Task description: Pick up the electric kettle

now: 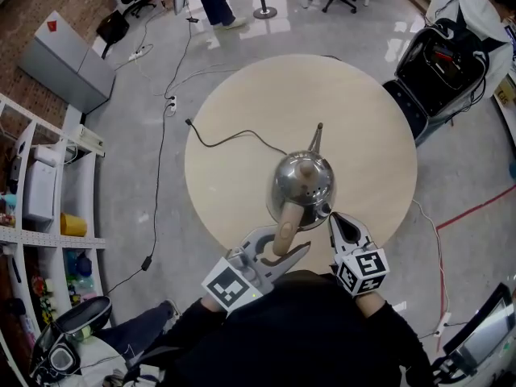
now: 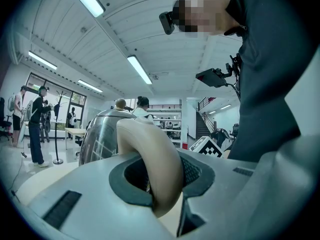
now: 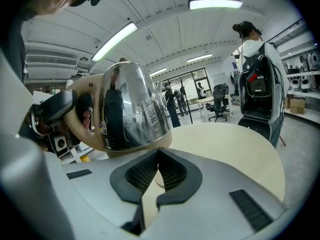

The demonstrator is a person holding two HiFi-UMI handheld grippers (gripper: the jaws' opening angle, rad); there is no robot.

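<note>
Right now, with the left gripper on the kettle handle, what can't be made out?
- Whether the electric kettle is off the table: its body hides its underside in the head view; the left gripper and right gripper block it in their own views.
- Print on the kettle's label: too small, right gripper view.
- Whether the right gripper touches the kettle: unresolved, head view.

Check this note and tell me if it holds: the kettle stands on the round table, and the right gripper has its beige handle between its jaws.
Not quite: it is the left gripper that has the beige handle between its jaws, as the left gripper view shows. The right gripper sits shut and empty beside the kettle, which does stand on the round table.
</note>
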